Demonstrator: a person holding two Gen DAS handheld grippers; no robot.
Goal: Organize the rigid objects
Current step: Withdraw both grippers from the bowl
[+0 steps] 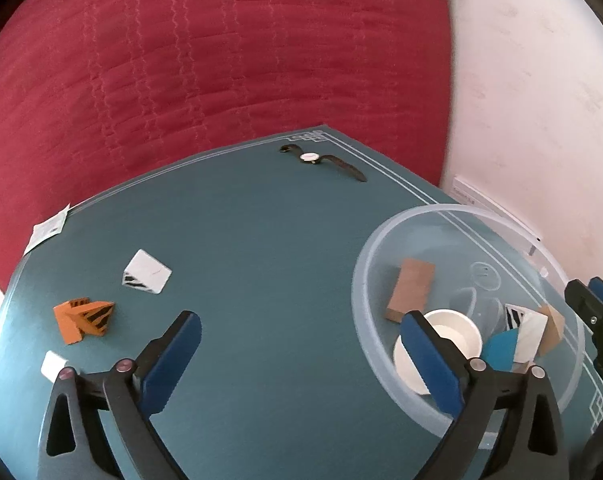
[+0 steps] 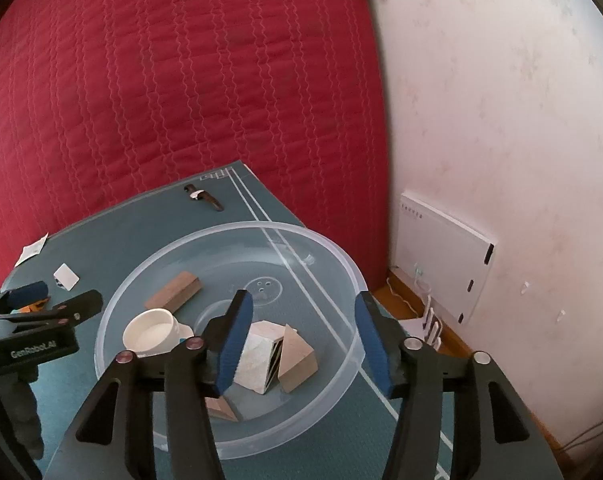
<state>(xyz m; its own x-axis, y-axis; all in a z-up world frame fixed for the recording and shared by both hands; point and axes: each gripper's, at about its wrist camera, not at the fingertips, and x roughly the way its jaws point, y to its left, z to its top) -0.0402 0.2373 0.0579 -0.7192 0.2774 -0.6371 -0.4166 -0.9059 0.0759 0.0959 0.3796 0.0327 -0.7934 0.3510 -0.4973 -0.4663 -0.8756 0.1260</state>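
A clear plastic bowl [image 1: 461,211] [image 2: 237,227] stands on the teal mat's right side. In it lie a brown wooden block [image 1: 411,294] [image 2: 173,292], a white cup [image 1: 455,334] [image 2: 151,330], a white striped block [image 2: 257,360] and a wooden wedge [image 2: 299,360]. My right gripper [image 2: 305,344] hangs open over the bowl with those two blocks below its gap, neither pad pressing on them. Over bare mat left of the bowl, my left gripper [image 1: 305,356] is open wide and holds nothing. An orange striped block [image 1: 83,316] and a white striped block [image 1: 147,272] lie on the mat farther left.
A wristwatch [image 1: 321,158] [image 2: 203,196] lies near the mat's far corner. A small white block [image 1: 53,364] sits by the left gripper's base, and a paper card [image 1: 47,232] at the left edge. A red quilt lies beyond; a white wall with a white box [image 2: 445,256] is right.
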